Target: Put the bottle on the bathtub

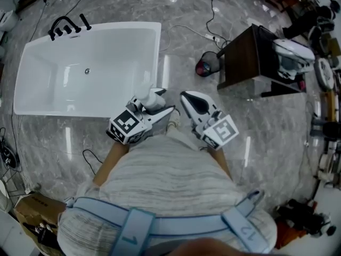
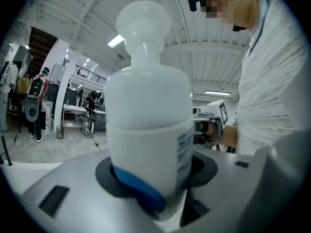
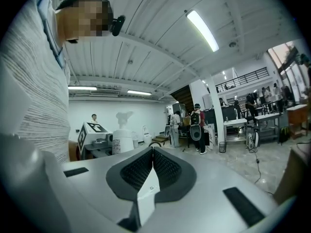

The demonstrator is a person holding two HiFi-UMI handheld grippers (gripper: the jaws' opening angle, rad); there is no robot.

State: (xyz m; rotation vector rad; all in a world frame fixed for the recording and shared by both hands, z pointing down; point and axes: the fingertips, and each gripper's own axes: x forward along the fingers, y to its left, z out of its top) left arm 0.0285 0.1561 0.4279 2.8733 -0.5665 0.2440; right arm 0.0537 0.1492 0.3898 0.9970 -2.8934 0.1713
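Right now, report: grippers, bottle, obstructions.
Left gripper shut on bottle. Right gripper shut, empty. Bottle held by bathtub corner, not set down. Nothing seen blocking.

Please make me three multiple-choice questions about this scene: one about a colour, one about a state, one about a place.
1. The faucet on the bathtub is: A black, B white, C red.
2. The right gripper has its jaws: A wide apart, B shut and empty, C shut on a cloth.
3. The bottle is: A on the bathtub's rim, B in the right gripper, C in the left gripper.
Answers: 1 A, it shows dark against the white bathtub; 2 B, the jaws meet with nothing between them; 3 C, its jaws clamp the bottle's base.
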